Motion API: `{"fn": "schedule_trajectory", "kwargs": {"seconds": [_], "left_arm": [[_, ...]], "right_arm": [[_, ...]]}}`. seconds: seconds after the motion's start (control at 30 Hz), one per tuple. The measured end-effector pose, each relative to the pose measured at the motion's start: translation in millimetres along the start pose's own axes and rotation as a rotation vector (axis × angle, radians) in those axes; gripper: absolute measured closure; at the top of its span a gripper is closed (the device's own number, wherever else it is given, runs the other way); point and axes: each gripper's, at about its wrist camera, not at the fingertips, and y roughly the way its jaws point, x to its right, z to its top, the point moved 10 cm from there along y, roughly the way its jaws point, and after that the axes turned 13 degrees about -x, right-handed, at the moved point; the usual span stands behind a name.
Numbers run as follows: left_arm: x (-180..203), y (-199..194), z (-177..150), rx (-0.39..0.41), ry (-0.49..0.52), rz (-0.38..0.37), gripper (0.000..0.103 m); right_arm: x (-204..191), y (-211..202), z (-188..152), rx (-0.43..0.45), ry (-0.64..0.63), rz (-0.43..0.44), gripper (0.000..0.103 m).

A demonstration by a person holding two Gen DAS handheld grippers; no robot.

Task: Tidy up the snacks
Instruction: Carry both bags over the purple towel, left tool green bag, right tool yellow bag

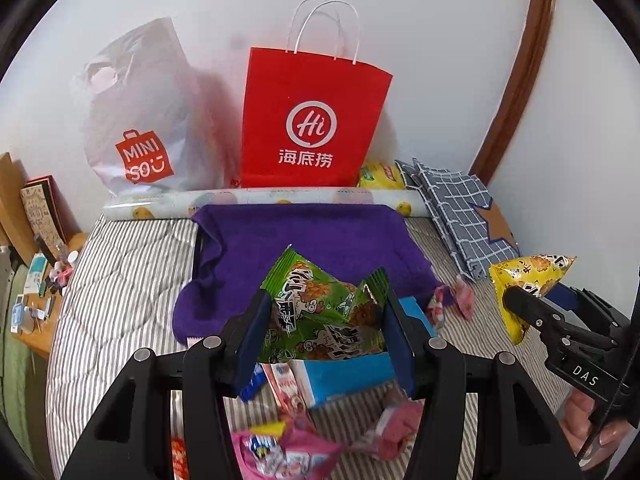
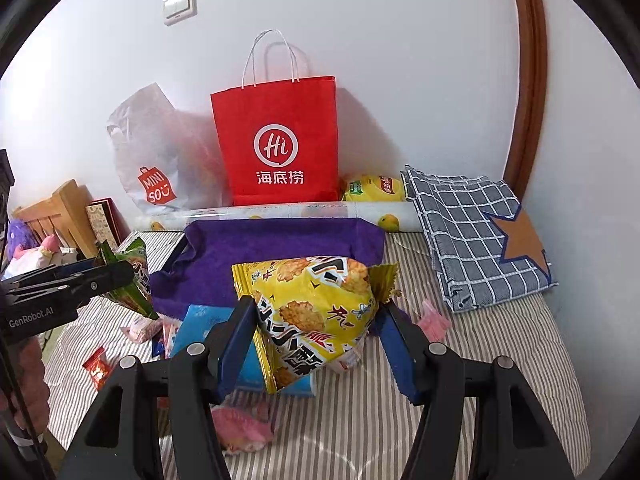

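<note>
Left gripper (image 1: 326, 320) pinches the green snack packet (image 1: 324, 312), right gripper (image 2: 316, 344) the yellow snack packet (image 2: 316, 312): likely light, crinkly, slippery, crushable, best held by their sealed edges.

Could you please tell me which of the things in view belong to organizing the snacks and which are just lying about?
Belonging:
green snack packet, in left gripper
yellow snack packet, in right gripper
purple-lined tray
pink snack packets
blue box

Lying about:
red paper bag
white plastic bag
checked cloth
</note>
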Motion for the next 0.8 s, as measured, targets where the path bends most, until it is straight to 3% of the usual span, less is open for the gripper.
{"fn": "schedule_trajectory", "kwargs": {"seconds": [0.8], "left_arm": [[-42, 64, 66, -0.028, -0.025, 0.029, 0.048]], "right_arm": [[15, 86, 67, -0.03, 0.016, -0.004, 0.044]]}}
